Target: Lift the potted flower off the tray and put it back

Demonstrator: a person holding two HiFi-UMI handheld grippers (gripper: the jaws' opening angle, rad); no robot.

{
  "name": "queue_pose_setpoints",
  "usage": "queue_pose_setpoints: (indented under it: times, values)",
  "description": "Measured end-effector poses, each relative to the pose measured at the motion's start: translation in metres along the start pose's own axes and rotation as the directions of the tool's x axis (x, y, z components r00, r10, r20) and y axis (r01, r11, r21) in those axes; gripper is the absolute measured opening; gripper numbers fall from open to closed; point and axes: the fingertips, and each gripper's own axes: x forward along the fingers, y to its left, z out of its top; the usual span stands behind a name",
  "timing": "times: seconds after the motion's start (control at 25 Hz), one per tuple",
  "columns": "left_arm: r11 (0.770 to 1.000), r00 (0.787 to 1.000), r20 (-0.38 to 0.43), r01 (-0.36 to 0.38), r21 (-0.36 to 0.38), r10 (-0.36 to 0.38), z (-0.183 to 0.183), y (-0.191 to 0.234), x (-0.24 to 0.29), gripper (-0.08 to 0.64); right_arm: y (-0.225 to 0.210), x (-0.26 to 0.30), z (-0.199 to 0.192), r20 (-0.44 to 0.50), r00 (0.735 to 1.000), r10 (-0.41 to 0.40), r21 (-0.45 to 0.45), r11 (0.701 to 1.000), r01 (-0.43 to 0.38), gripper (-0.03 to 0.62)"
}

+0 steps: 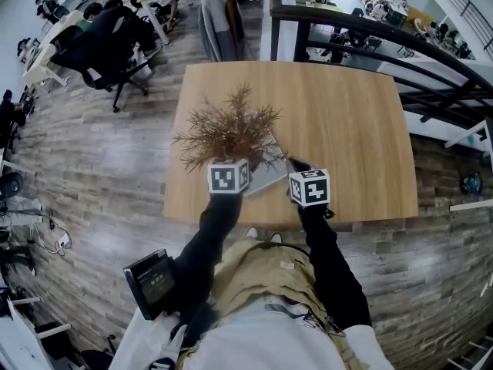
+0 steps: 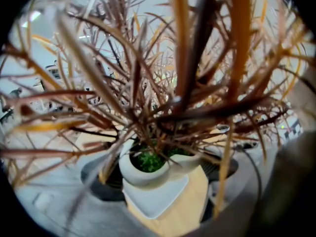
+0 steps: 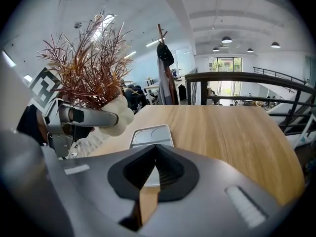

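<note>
Right gripper view, clearest on the lift: potted flower (image 3: 96, 75) clear of the tray (image 3: 152, 134), hanging above and to the left of it, not touching. White pot (image 3: 121, 115) pinched from both sides by the left gripper (image 2: 159, 174), jaws closed onto the pot wall below the rim. Roughly upright; a slight lean not ruled out.

Left gripper view: pot seated between the jaws, green fill (image 2: 148, 160) at the top, dry reddish-brown stalks (image 2: 182, 58) fanning up past the lens. Tray corner seen beneath the pot.

Right gripper (image 3: 154, 157): jaws drawn fully together, nothing between them. Held low over the near part of the tabletop (image 3: 232, 132), pointing at the near end of the tray.

Head view: tray close to the near edge of the tabletop, partly hidden under the stalks.

Handling, judged:
- Pot small, rounded and smooth-looking, so probably light but liable to slip or turn in a two-point pinch.
- Pot stiff, and likely to chip if set down hard.
- Stalks thin, dry and brittle: no good as a hold.
- Best hold: the pot wall, as now.
- Risk of tipping on release, given the wide spread on top.
- For the return: lower straight, base flat on the tray, release only once seated.
</note>
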Motion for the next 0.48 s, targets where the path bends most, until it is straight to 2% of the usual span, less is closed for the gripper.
queue_pose_setpoints:
  times: [0.24,0.48]
  values:
    - [1.0,1.0,-0.017,0.001,-0.001,-0.001,-0.0028,0.002,0.0009,0.462,0.0011,0.0013,0.0038,0.003,1.0,0.001,-0.008,1.0,-0.001,0.005]
    - [1.0,1.0,0.002,0.002,-0.01,-0.002,-0.0044,0.0026,0.0036,0.46,-0.0022,0.0033,0.0051,0.003,1.0,-0.004,-0.006,1.0,0.004,0.005]
